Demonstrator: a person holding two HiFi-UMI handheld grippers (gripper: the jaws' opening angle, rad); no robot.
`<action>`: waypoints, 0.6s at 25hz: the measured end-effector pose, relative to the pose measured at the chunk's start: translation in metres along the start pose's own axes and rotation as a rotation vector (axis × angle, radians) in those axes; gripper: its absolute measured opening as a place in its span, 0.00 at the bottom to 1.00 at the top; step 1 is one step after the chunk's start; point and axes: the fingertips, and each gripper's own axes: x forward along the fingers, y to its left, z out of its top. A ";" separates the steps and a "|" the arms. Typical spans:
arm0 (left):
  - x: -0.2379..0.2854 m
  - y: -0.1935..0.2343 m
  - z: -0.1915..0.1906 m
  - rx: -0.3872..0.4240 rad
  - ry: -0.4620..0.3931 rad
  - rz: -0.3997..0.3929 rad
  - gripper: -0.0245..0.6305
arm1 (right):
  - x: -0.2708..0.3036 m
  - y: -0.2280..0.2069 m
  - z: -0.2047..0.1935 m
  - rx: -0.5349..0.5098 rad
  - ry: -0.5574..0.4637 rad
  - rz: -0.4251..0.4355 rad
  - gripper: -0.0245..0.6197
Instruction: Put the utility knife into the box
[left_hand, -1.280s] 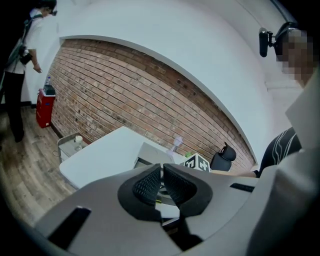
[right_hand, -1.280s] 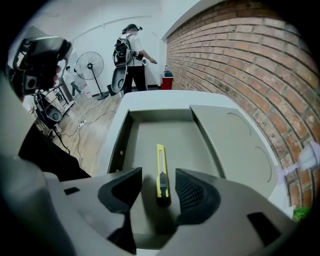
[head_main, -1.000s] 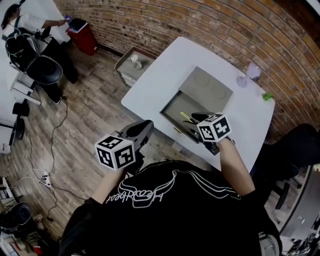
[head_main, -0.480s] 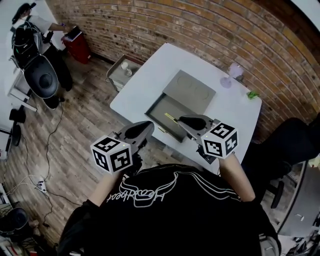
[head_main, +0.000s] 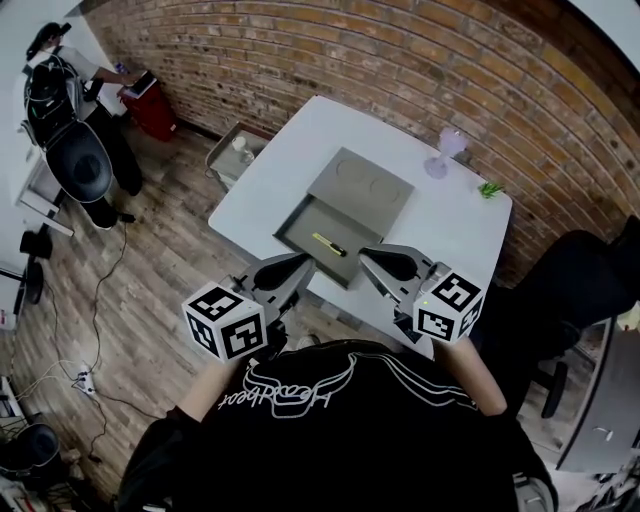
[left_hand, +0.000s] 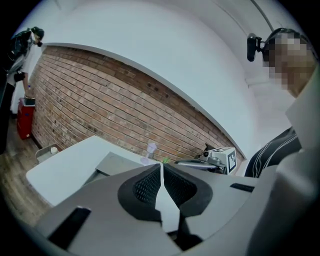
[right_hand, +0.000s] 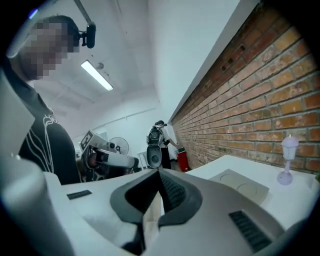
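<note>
The yellow utility knife (head_main: 328, 244) lies inside the open tray of the grey box (head_main: 300, 232), whose lid (head_main: 362, 186) is folded back on the white table (head_main: 455, 230). Both grippers hover off the table's near edge, apart from the box. My left gripper (head_main: 307, 259) is shut with nothing in it; in its own view the pads meet (left_hand: 161, 169). My right gripper (head_main: 365, 256) is also shut and empty, its tips together (right_hand: 158, 173). Each gripper view shows the other gripper, the right gripper (left_hand: 216, 160) and the left gripper (right_hand: 107, 156).
A purple goblet (head_main: 441, 152) and a small green thing (head_main: 490, 188) stand at the table's far side by the brick wall. A low side cabinet (head_main: 232, 150) sits left of the table. A black chair (head_main: 590, 290) is at the right; a person and an office chair (head_main: 85, 165) at far left.
My right gripper has pulled back from over the box toward the near edge and its jaws have closed empty. The knife stays in the tray. The left gripper has barely moved.
</note>
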 end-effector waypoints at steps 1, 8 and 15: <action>0.002 -0.002 0.000 0.003 0.001 -0.005 0.10 | -0.002 0.001 0.002 -0.005 -0.005 0.005 0.04; 0.008 -0.010 0.006 0.040 -0.007 -0.015 0.10 | -0.009 0.002 0.013 0.002 -0.036 0.026 0.04; 0.015 -0.008 0.007 0.046 -0.002 -0.005 0.10 | -0.012 -0.001 0.015 -0.008 -0.030 0.025 0.04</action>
